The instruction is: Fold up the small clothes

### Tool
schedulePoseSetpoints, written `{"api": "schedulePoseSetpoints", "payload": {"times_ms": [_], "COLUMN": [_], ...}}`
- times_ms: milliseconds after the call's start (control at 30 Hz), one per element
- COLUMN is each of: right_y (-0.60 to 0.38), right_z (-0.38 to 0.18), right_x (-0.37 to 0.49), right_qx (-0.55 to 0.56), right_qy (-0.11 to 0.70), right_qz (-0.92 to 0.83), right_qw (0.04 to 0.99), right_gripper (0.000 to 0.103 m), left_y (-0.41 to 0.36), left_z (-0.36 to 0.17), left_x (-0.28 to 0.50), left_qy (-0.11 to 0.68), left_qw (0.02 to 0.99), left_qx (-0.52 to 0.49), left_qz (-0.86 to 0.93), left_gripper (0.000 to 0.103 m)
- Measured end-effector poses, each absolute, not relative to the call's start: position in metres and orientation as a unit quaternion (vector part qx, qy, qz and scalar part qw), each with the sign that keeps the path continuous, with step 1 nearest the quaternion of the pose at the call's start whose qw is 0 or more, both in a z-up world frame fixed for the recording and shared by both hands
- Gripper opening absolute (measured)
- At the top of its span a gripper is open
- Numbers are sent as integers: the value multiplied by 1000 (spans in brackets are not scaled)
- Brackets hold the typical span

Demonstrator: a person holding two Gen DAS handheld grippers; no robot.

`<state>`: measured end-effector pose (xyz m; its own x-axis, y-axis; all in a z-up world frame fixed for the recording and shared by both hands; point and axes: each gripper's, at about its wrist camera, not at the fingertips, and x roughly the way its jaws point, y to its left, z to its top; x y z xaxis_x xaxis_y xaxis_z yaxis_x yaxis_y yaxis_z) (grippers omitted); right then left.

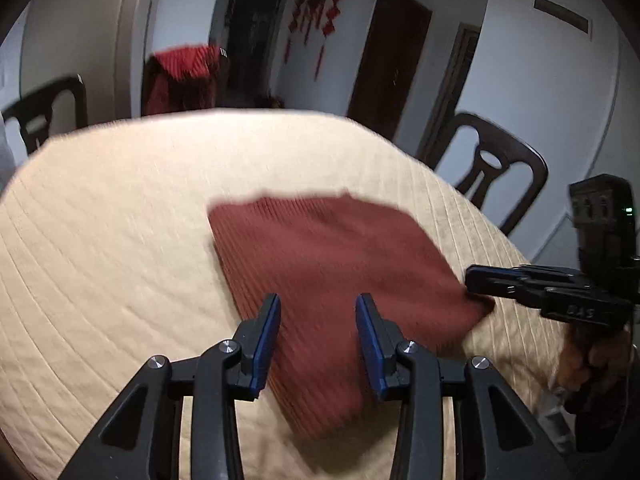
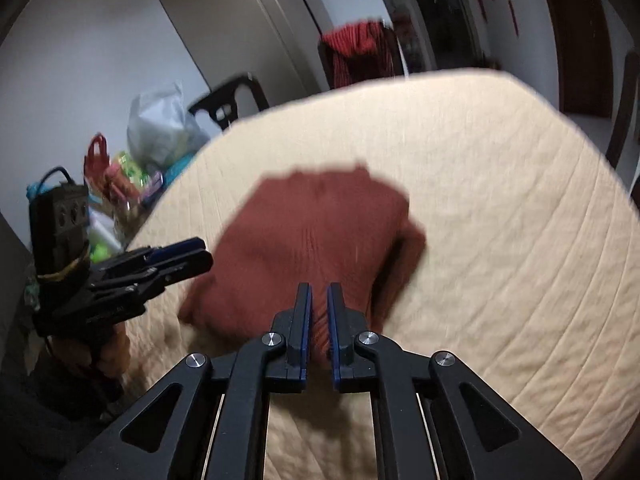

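Center frame on a beige quilted table (image 1: pixel 120 220), a rust knit (image 1: pixel 320 264) lies folded. Right gripper (image 2: pixel 319 300) pinches its near edge between nearly closed fingers; left gripper (image 1: pixel 318 308) hovers above it, fingers spread and empty.

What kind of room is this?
Probably a home dining room: a table under a quilted beige cover, dark wooden chairs around it, and red hanging decorations on the wall.
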<state>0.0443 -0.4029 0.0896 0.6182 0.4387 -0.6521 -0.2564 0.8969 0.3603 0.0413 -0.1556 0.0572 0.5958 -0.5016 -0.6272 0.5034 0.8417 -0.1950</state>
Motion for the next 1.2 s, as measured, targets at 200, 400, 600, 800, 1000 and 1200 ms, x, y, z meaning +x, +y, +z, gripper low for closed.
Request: {"api": "schedulePoseSetpoints", "payload": {"times_ms": [200,400,600,800,1000,1200], "right_y": [-391,-410,-401,-403,-391,-378], "right_z": [55,54,59,46,80,85], "right_x": [88,90,122,126,80,38], "right_qx": [111,143,125,125,74,39], "right_qy": [439,432,424,438,405,400], "right_qz": [157,150,137,129,146,165], "right_qw": [878,878,886,881,900,901], "right_gripper": [8,8,9,9,11,11], "left_y": [-170,-171,-175,-176,-161,-145], "left_z": [35,35,33,22,45,52], "left_x": [74,75,104,105,76,33], "left_qy": [385,381,391,402,379,367], "left_qw": [883,884,888,883,892,891], "left_qx": [7,9,12,10,1,-9], "left_qz": [-270,-271,-241,-241,-246,-265], "left_gripper": [42,42,42,42,42,38]}}
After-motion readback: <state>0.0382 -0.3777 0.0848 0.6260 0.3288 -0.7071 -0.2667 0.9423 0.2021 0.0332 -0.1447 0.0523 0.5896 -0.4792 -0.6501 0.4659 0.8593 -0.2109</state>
